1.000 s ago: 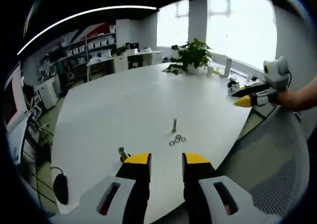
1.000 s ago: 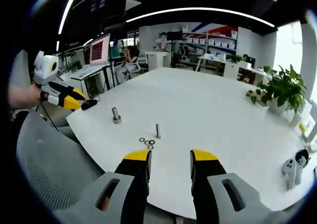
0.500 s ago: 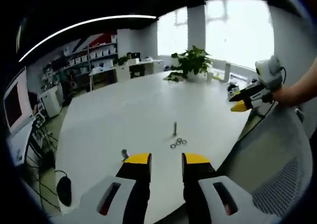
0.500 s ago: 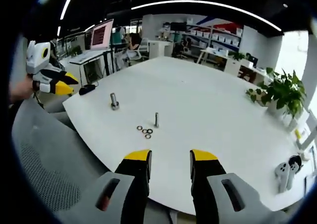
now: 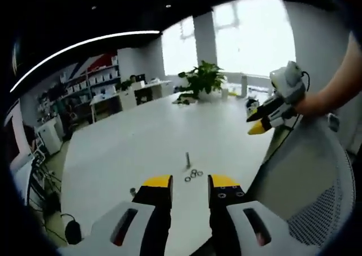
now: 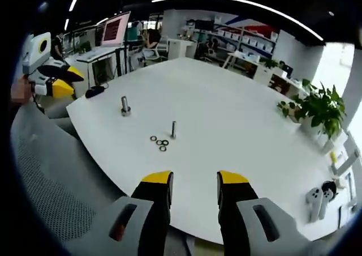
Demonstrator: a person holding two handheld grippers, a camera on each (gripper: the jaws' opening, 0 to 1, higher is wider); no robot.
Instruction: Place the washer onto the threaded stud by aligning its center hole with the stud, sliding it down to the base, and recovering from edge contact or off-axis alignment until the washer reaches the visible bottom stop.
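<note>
While both tools hang in the air short of the tabletop point(image 6: 237, 120), nothing has been picked up. The left tool point(image 5: 189, 182) has its yellow-tipped jaws standing apart with only air between them, and the right tool point(image 6: 194, 179) is the same, jaws parted and empty.

In the right gripper view the threaded stud point(image 6: 173, 129) stands upright on the white tabletop, not far from the near edge. Just beside its foot lie the washers point(image 6: 159, 142), a small cluster flat on the surface, close together; whether they touch one another is too small to tell. Well to one side stands a thicker bolt point(image 6: 125, 105), also upright, apart from the stud and washers. The left tool shows at the edge of that view, held by a hand over the grey mesh chair point(image 6: 51, 205).

In the left gripper view the stud point(image 5: 188, 160) and washers point(image 5: 193, 174) sit just beyond the jaw tips, with the bolt point(image 5: 133, 192) close to the left jaw. The right tool point(image 5: 255, 128) comes in from the side, held above the table edge with its yellow tips pointing toward the tabletop point(image 5: 130, 148). A potted plant point(image 5: 199, 80) sits at the far end, and a black mouse point(image 5: 72, 231) lies low in that view.
</note>
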